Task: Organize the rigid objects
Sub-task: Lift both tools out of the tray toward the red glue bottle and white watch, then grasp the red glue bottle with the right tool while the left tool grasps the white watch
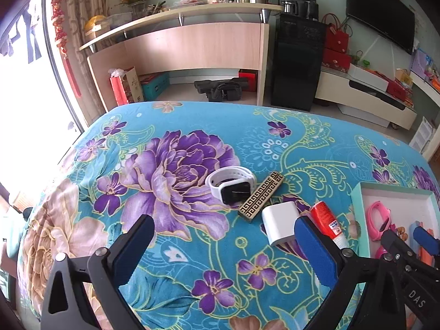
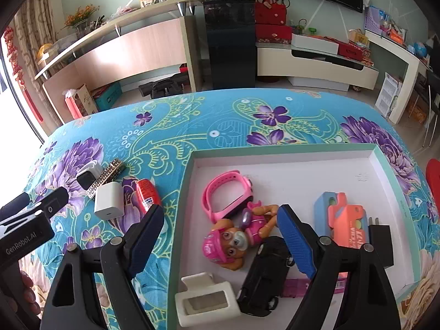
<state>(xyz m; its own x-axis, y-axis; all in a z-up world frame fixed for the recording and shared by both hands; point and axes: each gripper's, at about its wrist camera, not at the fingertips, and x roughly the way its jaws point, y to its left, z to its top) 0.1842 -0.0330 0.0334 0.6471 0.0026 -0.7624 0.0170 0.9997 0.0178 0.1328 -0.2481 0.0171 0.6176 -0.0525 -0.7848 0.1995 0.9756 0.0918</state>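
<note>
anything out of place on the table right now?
Four items lie loose on the floral cloth outside the tray: white smartwatch, patterned bar, white charger, red tube. Nothing spilled or visibly damaged.

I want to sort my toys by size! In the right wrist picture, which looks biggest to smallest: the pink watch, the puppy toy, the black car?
1. pink watch and puppy toy: they look about alike, so I will not rank them.
2. black car: looks a bit smaller, though the right finger hides part of it and it lies nearer the camera, so this is unsure.
</note>
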